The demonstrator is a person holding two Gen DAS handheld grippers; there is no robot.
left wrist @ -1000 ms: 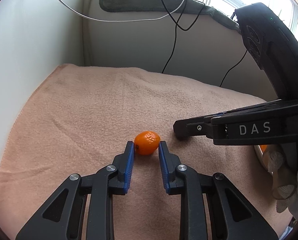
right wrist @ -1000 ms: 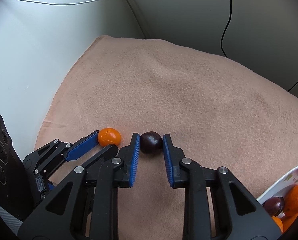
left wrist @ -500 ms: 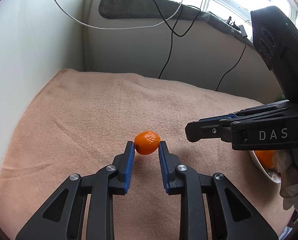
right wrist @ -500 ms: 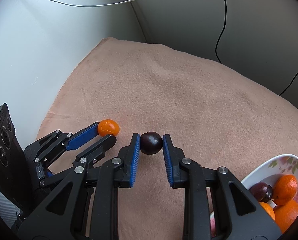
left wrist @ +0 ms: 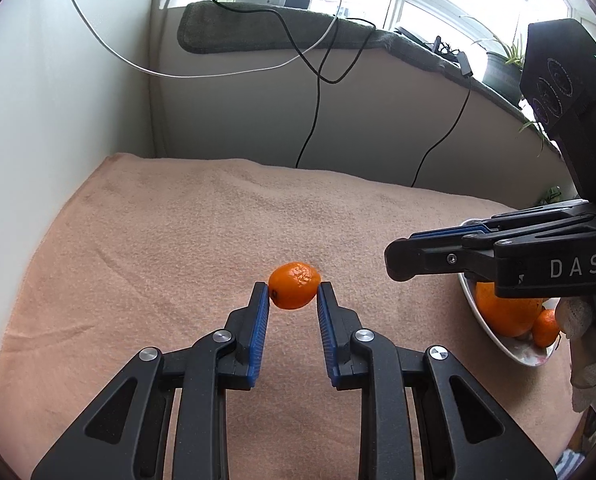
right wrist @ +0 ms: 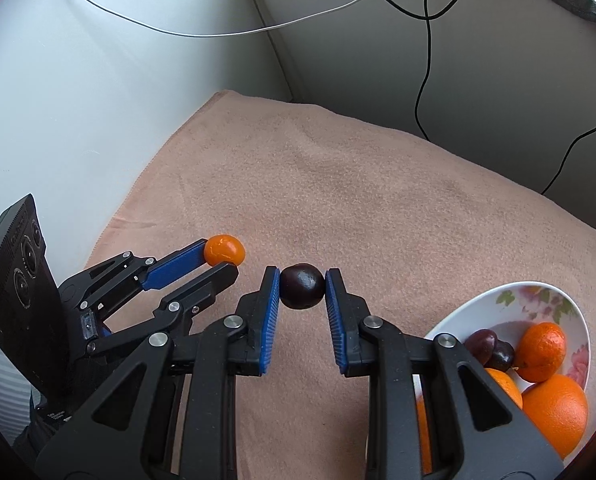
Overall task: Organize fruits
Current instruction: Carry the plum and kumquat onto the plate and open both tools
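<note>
My left gripper (left wrist: 292,289) is shut on a small orange mandarin (left wrist: 294,285) and holds it above the peach cloth (left wrist: 178,232). It also shows in the right wrist view (right wrist: 226,258), at the left, with the mandarin (right wrist: 224,249) at its tips. My right gripper (right wrist: 301,280) is shut on a dark plum (right wrist: 301,286), lifted off the cloth. It shows side-on in the left wrist view (left wrist: 401,262). A white flowered bowl (right wrist: 497,300) at the right holds oranges (right wrist: 553,408), a mandarin and dark plums (right wrist: 489,346).
White walls (right wrist: 98,100) close the left and back. Black and white cables (left wrist: 317,80) hang down the back wall. A grey mat (left wrist: 278,32) lies on the window ledge. The bowl's rim (left wrist: 467,292) shows under the right gripper in the left wrist view.
Both grippers have risen off the cloth with their fruit and shifted toward the bowl, which now shows more fully in both views.
</note>
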